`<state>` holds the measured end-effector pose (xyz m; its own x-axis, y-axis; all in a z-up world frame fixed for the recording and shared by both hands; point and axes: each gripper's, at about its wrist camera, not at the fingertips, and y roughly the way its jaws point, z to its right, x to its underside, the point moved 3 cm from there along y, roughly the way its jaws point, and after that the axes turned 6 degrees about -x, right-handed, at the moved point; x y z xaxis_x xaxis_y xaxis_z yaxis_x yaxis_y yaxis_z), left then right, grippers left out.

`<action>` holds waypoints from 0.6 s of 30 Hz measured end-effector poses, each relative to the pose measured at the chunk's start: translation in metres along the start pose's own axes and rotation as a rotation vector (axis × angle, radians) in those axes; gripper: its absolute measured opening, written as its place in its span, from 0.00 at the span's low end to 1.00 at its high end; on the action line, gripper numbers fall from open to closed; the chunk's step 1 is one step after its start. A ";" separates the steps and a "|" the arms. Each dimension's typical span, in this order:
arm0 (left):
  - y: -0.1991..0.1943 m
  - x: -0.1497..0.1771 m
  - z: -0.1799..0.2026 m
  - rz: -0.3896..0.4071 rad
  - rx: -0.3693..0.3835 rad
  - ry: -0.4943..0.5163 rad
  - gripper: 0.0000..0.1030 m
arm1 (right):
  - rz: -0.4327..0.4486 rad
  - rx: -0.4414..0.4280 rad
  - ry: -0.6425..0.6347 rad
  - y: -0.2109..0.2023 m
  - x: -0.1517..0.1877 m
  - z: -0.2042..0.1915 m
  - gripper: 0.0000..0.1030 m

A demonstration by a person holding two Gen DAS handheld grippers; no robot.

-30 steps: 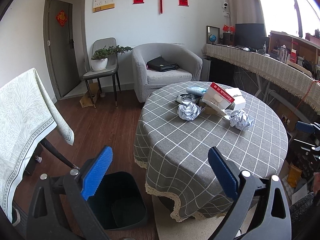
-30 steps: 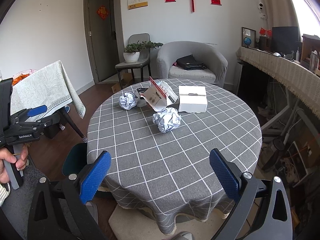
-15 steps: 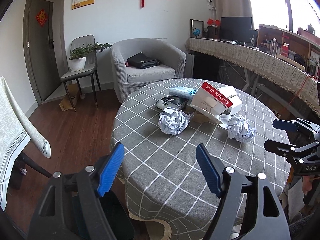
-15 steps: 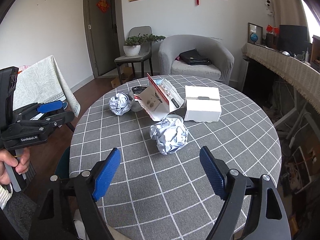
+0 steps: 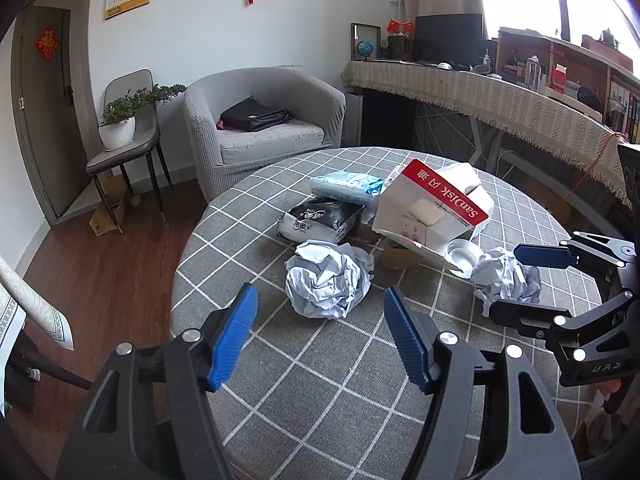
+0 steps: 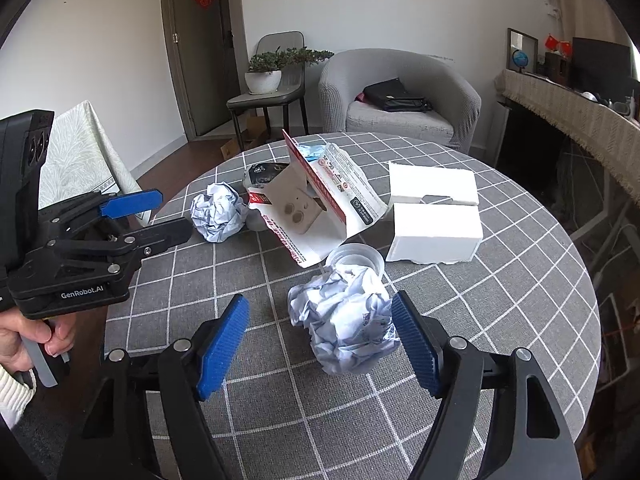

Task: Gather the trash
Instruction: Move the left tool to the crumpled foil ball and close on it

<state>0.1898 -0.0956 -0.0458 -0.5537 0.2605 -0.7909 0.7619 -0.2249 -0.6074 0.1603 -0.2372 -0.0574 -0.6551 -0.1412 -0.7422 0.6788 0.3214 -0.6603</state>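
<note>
Two crumpled paper balls lie on the round table with the grey checked cloth [image 5: 320, 380]. In the left wrist view my left gripper [image 5: 320, 314] hovers just short of the nearer ball [image 5: 326, 286]. Its jaws are closing, and the ball sits ahead of the tips, untouched. In the right wrist view the other ball [image 6: 344, 320] lies between the blue pads of my right gripper [image 6: 320, 312]. Those jaws are closing too; the right pad is at the ball's edge and the left pad stands apart. Each view shows the other gripper [image 5: 503, 279] [image 6: 176, 213] from the side.
A torn red-and-white carton [image 6: 320, 208], a white box [image 6: 434, 216], a clear plastic lid [image 6: 356, 258] and two tissue packs [image 5: 320, 220] crowd the table's far half. A grey armchair [image 5: 264, 120], a chair with a potted plant [image 5: 120, 128] and a long sideboard [image 5: 500, 100] stand behind.
Both grippers have come forward and down over the table to the paper balls, and both pairs of jaws have narrowed. The dark bin has dropped out of the left view.
</note>
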 end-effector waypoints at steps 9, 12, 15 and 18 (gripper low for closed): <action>0.032 -0.014 0.004 -0.040 0.034 0.023 0.68 | -0.036 0.054 0.034 0.010 0.000 0.014 0.60; 0.036 -0.015 0.007 -0.043 0.037 0.032 0.65 | -0.032 0.052 0.061 0.011 0.000 0.019 0.53; 0.042 -0.012 0.009 -0.066 0.046 0.035 0.56 | -0.029 0.044 0.067 0.010 0.001 0.021 0.48; 0.041 -0.012 0.008 -0.058 0.048 0.024 0.53 | -0.020 0.043 0.071 0.007 0.002 0.021 0.44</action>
<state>0.2249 -0.1152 -0.0612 -0.5876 0.2963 -0.7530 0.7116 -0.2538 -0.6552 0.1707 -0.2550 -0.0657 -0.6896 -0.0798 -0.7198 0.6780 0.2781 -0.6804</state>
